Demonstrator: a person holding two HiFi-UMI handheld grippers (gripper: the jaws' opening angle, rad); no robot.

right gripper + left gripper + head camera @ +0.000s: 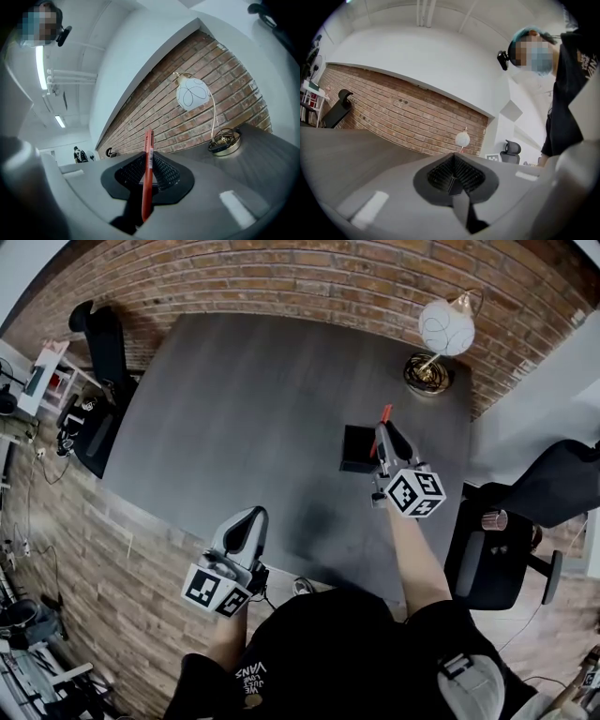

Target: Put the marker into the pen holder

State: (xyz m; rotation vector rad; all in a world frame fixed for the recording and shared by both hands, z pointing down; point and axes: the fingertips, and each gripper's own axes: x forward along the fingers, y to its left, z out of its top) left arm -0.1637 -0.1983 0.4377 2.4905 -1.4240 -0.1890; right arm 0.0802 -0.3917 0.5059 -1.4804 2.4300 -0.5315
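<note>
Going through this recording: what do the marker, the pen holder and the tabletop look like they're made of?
The marker looks like smooth red plastic, with a printed label strip. The pen holder is black, square and matte; plastic or metal, too small to tell. The tabletop is dark grey and matte with faint streaks, likely wood-grain laminate.

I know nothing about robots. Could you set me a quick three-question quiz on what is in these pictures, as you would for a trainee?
1. True or false: the left tongs are shut on the marker.
2. What colour is the marker held by the right tongs? A blue, B red, C green.
3. Fill in the blank: the black pen holder stands on the grey ____.

Key: 1 false, the left tongs are shut and empty; 2 B; 3 table.
</note>
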